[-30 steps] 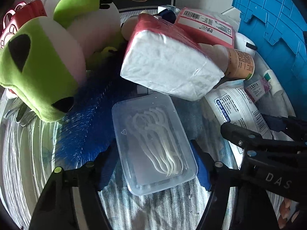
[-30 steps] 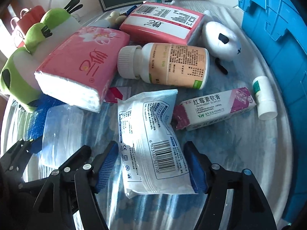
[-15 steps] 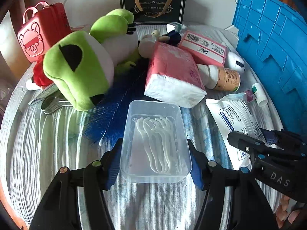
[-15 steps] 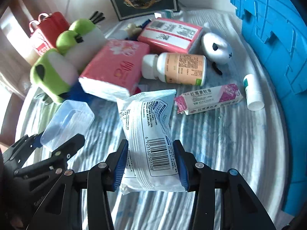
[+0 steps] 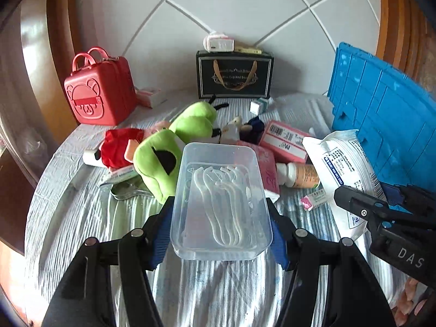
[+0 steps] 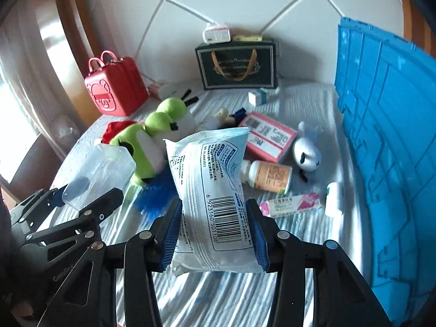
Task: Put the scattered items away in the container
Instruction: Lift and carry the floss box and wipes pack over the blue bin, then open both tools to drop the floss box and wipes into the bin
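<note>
Through the left wrist camera, we see our left gripper (image 5: 220,226) clenched on the clear floss-pick box (image 5: 221,199), held above the striped cloth (image 5: 81,218), with the blue crate (image 5: 381,114) standing at the right. Through the right wrist camera, our right gripper (image 6: 215,231) grasps the white wipes packet (image 6: 212,190) in the air, over the pill bottle (image 6: 268,177) and green plush (image 6: 150,147).

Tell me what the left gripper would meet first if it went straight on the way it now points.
Probably the green plush toy or the pink tissue pack: both lie just beyond the clear box that the left gripper holds above the bed. Depth is unclear.
</note>
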The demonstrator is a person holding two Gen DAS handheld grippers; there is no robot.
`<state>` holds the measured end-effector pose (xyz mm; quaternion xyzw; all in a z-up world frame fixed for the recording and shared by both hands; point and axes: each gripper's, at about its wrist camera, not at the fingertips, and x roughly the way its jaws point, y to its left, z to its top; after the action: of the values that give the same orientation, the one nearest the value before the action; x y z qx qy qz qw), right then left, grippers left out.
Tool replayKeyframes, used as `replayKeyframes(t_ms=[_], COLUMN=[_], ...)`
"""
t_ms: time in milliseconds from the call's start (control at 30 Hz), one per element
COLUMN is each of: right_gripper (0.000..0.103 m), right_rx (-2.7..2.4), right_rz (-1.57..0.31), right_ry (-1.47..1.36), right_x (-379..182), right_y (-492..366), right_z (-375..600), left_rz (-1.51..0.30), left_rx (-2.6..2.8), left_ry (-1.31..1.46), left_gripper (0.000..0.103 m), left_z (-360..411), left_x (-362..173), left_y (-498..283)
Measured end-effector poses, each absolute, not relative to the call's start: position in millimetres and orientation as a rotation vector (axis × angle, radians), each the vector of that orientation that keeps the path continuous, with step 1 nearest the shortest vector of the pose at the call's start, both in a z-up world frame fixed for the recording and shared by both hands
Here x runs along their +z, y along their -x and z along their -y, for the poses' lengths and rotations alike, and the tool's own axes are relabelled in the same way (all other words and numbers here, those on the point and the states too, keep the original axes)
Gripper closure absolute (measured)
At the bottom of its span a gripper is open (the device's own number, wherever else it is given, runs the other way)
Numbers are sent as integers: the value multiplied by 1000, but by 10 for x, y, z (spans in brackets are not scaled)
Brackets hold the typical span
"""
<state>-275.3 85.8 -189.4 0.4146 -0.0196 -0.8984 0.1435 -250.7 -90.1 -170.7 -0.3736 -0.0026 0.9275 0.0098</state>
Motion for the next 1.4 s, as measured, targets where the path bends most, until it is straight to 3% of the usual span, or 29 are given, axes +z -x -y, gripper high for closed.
replayKeyframes(t_ms=[267,567,767,1000,1167,1400], right_gripper=[57,57,57,57,57,57], right_rx=[-2754,-2887,-3016,-3086,-3099,-3011], right_rz=[-48,-22,8,-49,-147,-105], right_ry=[-1007,-861,-744,-737,-843,-958], right_x=[-1118,-591,-257,-99,-145,-392], right_y=[2390,2055,1821,1616,1632,1777], right_z=[-849,-1337,-2103,-3528,-4528,-5319], left_rz=[40,-5,-50,-142,-140,-249], left_rx=[2898,2849,2813,2788,2637,2583], left_ry=[969,822,684,528,717,984], left_gripper=[42,42,42,42,42,42], left_z=[858,367,-388,-1774,-2777,-3681], left_x=[-1224,-791,-525,-100,19,-370], left_y=[2344,2191,2027,1874,1974,2063])
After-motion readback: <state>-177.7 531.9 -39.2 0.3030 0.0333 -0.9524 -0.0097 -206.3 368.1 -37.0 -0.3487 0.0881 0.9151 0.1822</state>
